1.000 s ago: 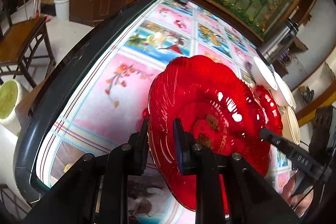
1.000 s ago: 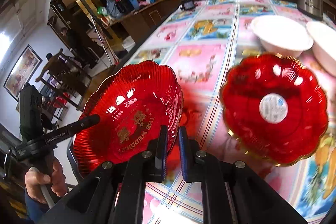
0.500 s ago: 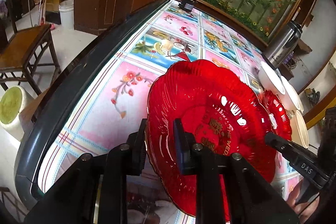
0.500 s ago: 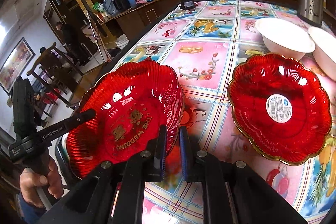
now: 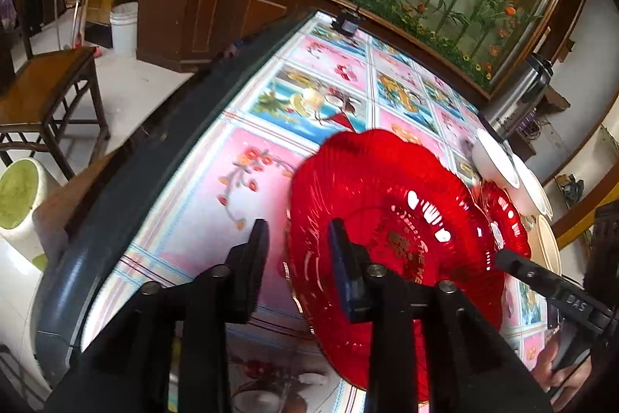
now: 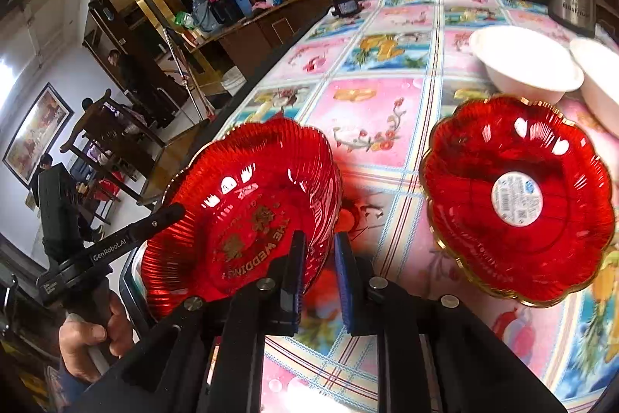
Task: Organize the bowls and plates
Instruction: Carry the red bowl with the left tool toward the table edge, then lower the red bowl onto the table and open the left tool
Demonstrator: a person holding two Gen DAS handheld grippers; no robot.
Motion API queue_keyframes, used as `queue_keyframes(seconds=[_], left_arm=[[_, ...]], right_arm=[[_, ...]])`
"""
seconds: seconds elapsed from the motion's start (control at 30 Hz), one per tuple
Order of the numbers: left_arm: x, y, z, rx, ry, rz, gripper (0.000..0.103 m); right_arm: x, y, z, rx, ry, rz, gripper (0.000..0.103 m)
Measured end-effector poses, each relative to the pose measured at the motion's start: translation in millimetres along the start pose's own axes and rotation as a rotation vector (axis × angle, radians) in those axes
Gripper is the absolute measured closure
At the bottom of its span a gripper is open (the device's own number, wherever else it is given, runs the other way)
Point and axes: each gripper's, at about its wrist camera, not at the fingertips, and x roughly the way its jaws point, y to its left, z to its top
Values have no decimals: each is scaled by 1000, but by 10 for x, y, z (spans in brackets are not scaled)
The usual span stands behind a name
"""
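Both jaws of the left tool [image 5: 298, 231] are spreading either side of the near rim of the red wedding plate [image 5: 390, 219], and the outer pad stands clear of it with flowered cloth showing between. From the left wrist, that plate sits near the dark edge of the desk [image 5: 162, 149], with a broad bare stretch of cloth beyond it toward the far end. The second red plate [image 5: 506, 219] peeks from behind it, white bowls [image 5: 499, 161] just past that. The right hand [image 5: 561, 366] shows low at the plate's far side.

From the right wrist, the right tool [image 6: 319, 250] is opening too, straddling the wedding plate's [image 6: 247, 204] rim; the outer pad looks off it. Only here does the second plate [image 6: 518, 196] show whole, with its white label, apart from the first by a strip of cloth, its far rim close to a bowl [image 6: 526, 64]. The left hand [image 6: 89, 339] grips its handle beyond the desk edge.
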Motion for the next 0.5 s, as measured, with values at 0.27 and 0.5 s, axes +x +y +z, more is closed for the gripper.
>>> queue_keyframes(seconds=[0.27, 0.5], left_arm=[[-161, 85, 22, -7, -57, 52, 50], [-416, -82, 23, 46, -164, 83, 50]], right_arm=[[-495, 0, 37, -61, -171, -57, 64], [-1030, -94, -5, -113, -385, -212, 28]])
